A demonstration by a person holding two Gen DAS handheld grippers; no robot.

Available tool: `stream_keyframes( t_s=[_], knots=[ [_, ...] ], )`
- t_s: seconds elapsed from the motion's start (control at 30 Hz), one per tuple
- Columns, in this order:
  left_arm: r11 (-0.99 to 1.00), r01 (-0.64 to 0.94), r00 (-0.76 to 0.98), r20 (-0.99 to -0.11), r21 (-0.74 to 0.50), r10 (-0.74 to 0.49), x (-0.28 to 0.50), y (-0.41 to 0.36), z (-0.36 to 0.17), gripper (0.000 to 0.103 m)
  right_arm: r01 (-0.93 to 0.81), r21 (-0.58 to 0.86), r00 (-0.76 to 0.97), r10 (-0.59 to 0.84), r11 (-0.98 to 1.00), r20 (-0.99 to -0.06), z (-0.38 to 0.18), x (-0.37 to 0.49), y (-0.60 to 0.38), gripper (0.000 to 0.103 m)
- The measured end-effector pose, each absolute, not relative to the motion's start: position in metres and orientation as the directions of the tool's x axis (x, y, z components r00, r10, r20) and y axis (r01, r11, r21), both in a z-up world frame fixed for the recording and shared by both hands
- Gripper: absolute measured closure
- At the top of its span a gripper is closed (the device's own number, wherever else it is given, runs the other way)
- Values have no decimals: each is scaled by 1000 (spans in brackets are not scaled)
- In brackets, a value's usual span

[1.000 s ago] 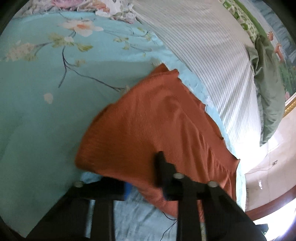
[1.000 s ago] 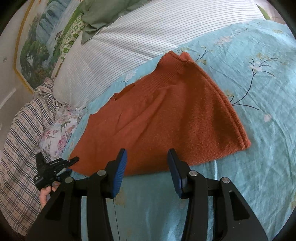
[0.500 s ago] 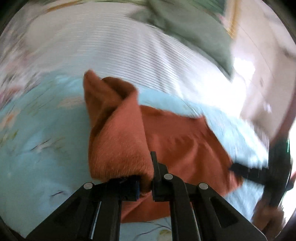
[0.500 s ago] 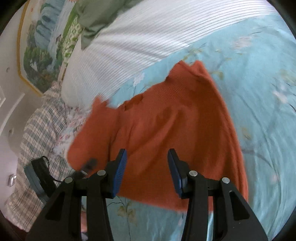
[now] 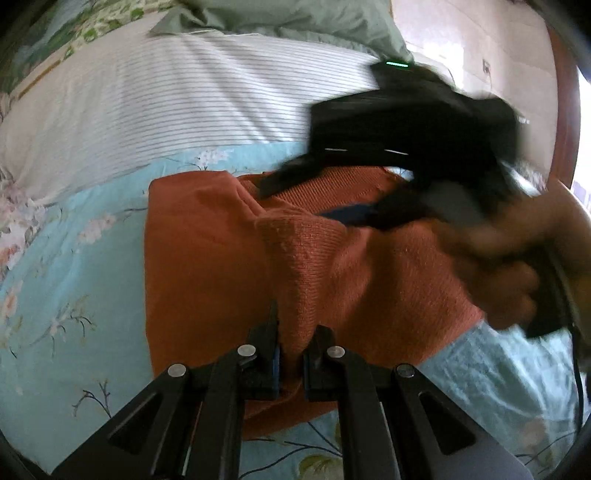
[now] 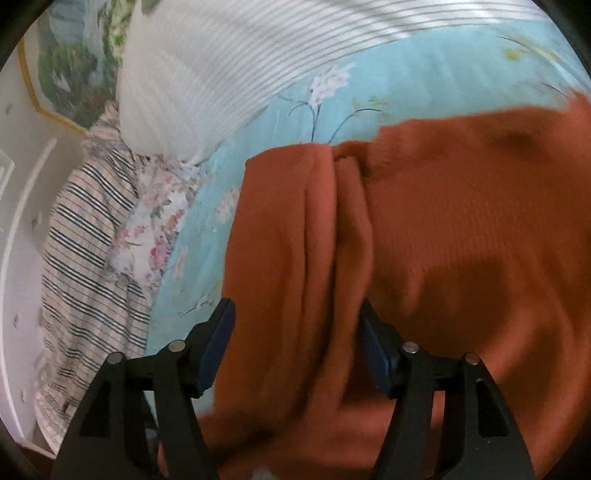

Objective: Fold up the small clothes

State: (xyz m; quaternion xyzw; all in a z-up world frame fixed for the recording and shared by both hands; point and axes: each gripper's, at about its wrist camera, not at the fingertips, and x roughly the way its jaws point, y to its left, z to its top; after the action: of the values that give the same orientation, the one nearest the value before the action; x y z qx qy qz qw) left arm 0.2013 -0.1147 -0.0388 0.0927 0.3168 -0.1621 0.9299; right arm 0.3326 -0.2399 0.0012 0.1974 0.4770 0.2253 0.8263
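Observation:
A rust-orange knit garment (image 5: 207,266) lies on the light-blue floral bedsheet (image 5: 74,258). My left gripper (image 5: 291,354) is shut on a lifted fold of the garment and holds it over the rest of the cloth. In the left wrist view the right gripper (image 5: 354,199) is a blurred black shape above the garment's far edge, held by a hand (image 5: 517,258). In the right wrist view my right gripper (image 6: 295,332) is open, with folds of the garment (image 6: 461,240) lying between its blue pads (image 6: 218,339).
A white striped pillow (image 5: 166,99) lies behind the garment, with a green cloth (image 5: 295,18) beyond it. A plaid cloth (image 6: 81,251) and a floral cloth (image 6: 147,229) lie at the bed's left side. A framed picture (image 6: 66,62) hangs on the wall.
My left gripper has lifted one side of the garment and carried it over the rest. My right gripper, still open, has moved in onto the cloth, which now lies between its fingers.

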Motion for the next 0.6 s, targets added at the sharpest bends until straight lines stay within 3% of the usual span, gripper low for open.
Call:
stream_keyframes(
  t_s=[0.1, 0.13, 0.2, 0.23, 0.43, 0.6],
  knots=[
    [927, 360, 759, -611, 105, -225, 199, -120, -39, 97, -202, 501, 418, 537, 841, -732, -4, 353, -226, 41],
    [926, 361, 760, -611, 113, -222, 199, -121, -39, 97, -218, 481, 410, 527, 849, -744, -3, 358, -220, 49],
    [925, 361, 761, -610, 118, -220, 199, -122, -37, 97, -241, 431, 421, 494, 870, -761, 3, 358, -216, 83],
    [925, 362, 761, -609, 118, -221, 198, -122, -36, 97, -257, 434, 432, 504, 863, -748, 9, 354, -219, 87],
    [915, 390, 770, -582, 102, -263, 187, -127, -13, 97, -296, 408, 566, 503, 863, -653, 67, 311, -267, 88],
    [865, 500, 732, -549, 31, -404, 178, -161, 12, 96, -241, 366, 646, 430, 899, -631, 84, 281, -319, 88]
  ],
)
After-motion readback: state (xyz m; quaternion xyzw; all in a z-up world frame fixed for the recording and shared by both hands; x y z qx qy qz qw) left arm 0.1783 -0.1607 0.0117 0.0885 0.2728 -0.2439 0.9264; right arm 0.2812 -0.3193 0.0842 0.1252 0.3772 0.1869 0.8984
